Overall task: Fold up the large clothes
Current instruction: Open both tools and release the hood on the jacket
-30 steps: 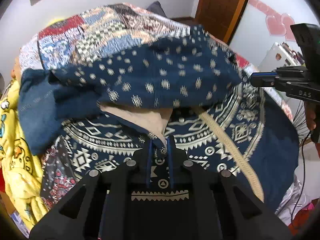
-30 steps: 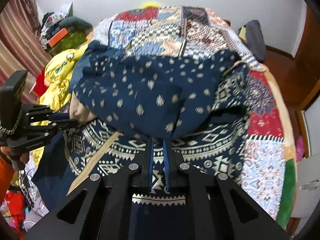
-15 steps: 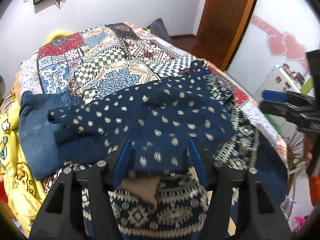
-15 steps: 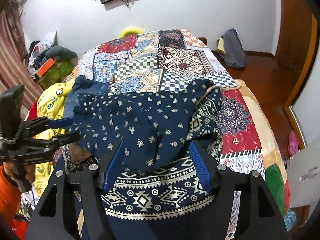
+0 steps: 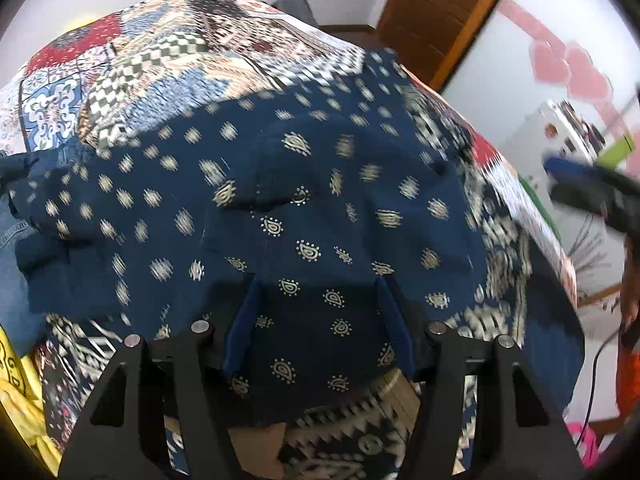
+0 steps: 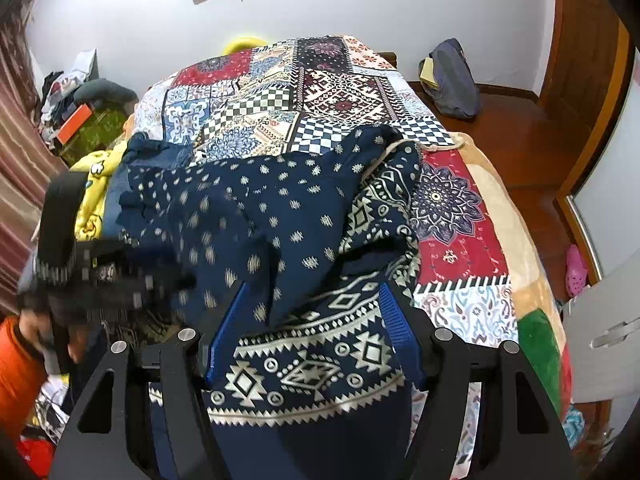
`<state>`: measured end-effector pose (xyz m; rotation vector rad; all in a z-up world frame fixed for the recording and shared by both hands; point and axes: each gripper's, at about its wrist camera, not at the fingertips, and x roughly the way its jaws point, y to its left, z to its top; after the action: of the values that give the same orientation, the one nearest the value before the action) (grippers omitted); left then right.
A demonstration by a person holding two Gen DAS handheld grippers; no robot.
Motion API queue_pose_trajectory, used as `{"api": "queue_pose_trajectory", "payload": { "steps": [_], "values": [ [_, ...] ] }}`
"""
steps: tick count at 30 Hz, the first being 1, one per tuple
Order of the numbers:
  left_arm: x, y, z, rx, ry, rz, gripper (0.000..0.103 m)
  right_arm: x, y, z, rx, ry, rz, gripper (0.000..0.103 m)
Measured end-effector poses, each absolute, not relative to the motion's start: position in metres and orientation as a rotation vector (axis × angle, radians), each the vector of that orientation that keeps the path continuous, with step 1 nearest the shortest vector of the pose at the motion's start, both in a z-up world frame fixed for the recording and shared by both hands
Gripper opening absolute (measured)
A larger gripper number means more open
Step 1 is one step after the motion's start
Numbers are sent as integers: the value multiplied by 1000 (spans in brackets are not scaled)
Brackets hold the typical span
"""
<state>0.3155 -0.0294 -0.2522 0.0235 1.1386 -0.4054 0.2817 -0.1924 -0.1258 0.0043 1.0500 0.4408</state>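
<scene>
A large navy garment (image 5: 300,184) with cream dots and a geometric border lies folded over on itself on the patchwork bedspread (image 6: 320,92). My left gripper (image 5: 318,284) hovers just above its dotted top layer. The blue pads stand wide apart and open, and the cloth under them is not pinched. My right gripper (image 6: 313,288) is open too, over the garment (image 6: 280,200) where the dotted layer meets the border band. Each gripper shows blurred in the other's view: the left gripper (image 6: 100,272) at the left, the right gripper (image 5: 588,192) at the right.
A yellow cartoon cloth (image 6: 94,176) and denim (image 5: 12,272) lie along the bed's left side. A dark bag (image 6: 452,80) sits on the wooden floor by the door (image 5: 440,12). Clutter (image 6: 80,120) stands at the far left, a white cabinet (image 6: 608,320) at the right.
Both grippers were shut on the garment's edge and have opened and let it go. The dotted layer now lies flat. My left gripper has moved forward and lower over it.
</scene>
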Motion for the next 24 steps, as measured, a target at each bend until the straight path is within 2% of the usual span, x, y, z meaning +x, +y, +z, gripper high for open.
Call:
{"api": "queue_pose_trajectory", "payload": {
  "steps": [6, 14, 18, 24],
  "values": [
    [278, -34, -245, 30, 1103, -434, 58, 283, -161, -137, -37, 1076, 492, 63],
    [242, -36, -240, 173, 1023, -359, 58, 275, -120, -199, -264, 1217, 487, 63],
    [227, -32, -235, 224, 987, -310, 58, 270, -130, -189, -241, 1206, 498, 63],
    [226, 8, -208, 118, 950, -224, 59, 266, -154, -157, -216, 1146, 481, 63]
  ]
}}
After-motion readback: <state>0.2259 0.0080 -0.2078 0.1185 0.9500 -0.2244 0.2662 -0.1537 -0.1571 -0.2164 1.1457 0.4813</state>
